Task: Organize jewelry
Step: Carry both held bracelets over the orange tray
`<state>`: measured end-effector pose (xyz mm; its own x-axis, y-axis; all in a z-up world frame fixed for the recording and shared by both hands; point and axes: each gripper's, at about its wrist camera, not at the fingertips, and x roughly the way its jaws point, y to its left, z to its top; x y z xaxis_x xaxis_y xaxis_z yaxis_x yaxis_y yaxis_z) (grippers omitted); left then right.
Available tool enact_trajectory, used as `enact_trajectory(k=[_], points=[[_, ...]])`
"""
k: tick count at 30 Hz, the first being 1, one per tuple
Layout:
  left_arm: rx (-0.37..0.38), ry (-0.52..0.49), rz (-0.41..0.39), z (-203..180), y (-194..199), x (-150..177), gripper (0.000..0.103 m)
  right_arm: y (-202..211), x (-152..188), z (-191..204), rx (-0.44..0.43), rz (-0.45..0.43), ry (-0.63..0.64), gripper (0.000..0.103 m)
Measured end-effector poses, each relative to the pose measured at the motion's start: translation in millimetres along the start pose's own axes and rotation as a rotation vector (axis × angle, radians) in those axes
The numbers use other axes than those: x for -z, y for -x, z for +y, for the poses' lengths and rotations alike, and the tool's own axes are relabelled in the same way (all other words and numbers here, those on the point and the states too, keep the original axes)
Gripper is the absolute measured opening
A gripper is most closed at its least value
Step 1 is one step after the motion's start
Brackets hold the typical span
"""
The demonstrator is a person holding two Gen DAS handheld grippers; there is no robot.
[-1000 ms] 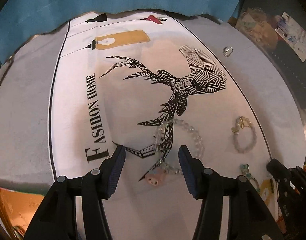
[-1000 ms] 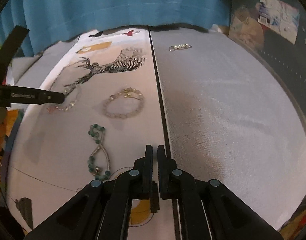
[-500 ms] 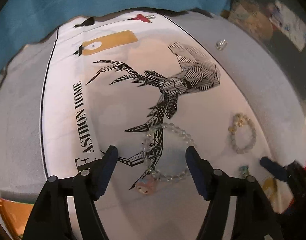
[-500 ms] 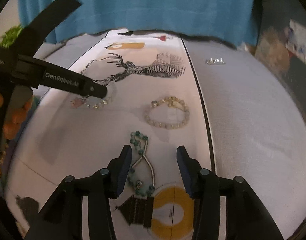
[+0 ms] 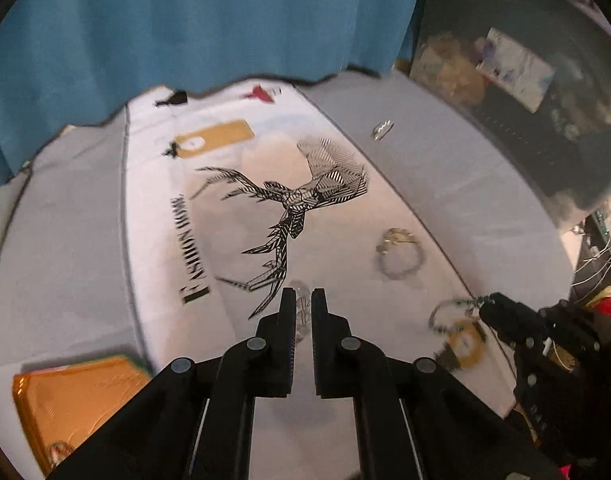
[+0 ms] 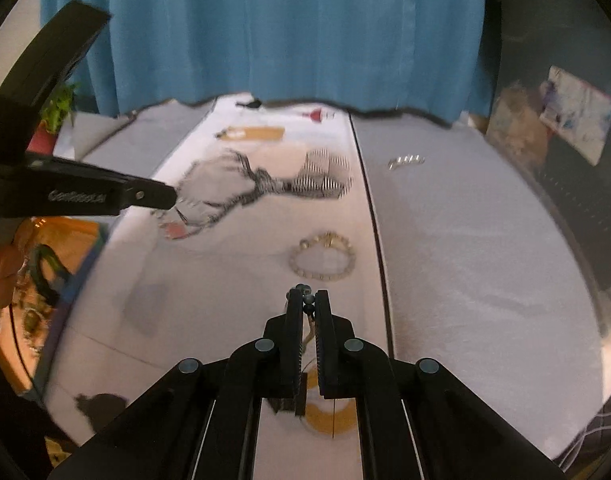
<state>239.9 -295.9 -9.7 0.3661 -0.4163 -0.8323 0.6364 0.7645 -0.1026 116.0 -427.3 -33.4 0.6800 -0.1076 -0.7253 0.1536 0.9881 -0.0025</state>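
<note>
My left gripper [image 5: 303, 300] is shut on the clear bead bracelet [image 5: 303, 312], lifted off the white printed cloth [image 5: 233, 264]. From the right wrist view that left gripper [image 6: 165, 198] carries the clear bracelet with its pink charm [image 6: 176, 231] dangling below. My right gripper [image 6: 307, 300] is shut on the green bead bracelet [image 6: 306, 295], whose cord runs down between the fingers. In the left wrist view the right gripper [image 5: 489, 309] holds the green bracelet [image 5: 449, 316] hanging above the cloth. A pale bead bracelet [image 6: 323, 258] with a gold clasp lies on the cloth between them.
A silver pearl clip [image 6: 406, 160] lies on the grey mat [image 6: 485, 260] at the far right. An orange tray [image 5: 77, 396] sits near left, with jewelry in it. A blue curtain [image 6: 289, 28] hangs behind. Dark clutter borders the right edge.
Both grippers closed, the left on the clear bracelet and the right on the green one, and both rose, lifting the bracelets off the cloth.
</note>
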Motion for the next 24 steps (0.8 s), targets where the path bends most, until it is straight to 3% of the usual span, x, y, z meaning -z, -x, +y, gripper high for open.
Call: enact_trajectory(k=[10, 24], points=[[-0.066, -0.058, -0.098, -16, 107, 61, 0.006, 94, 15, 45, -0.053, -0.072, 0.036, 0.006], [-0.069, -0.010, -0.127, -10, 199, 204, 0.006, 160, 96, 152, -0.205, -0.002, 0.126, 0.006]])
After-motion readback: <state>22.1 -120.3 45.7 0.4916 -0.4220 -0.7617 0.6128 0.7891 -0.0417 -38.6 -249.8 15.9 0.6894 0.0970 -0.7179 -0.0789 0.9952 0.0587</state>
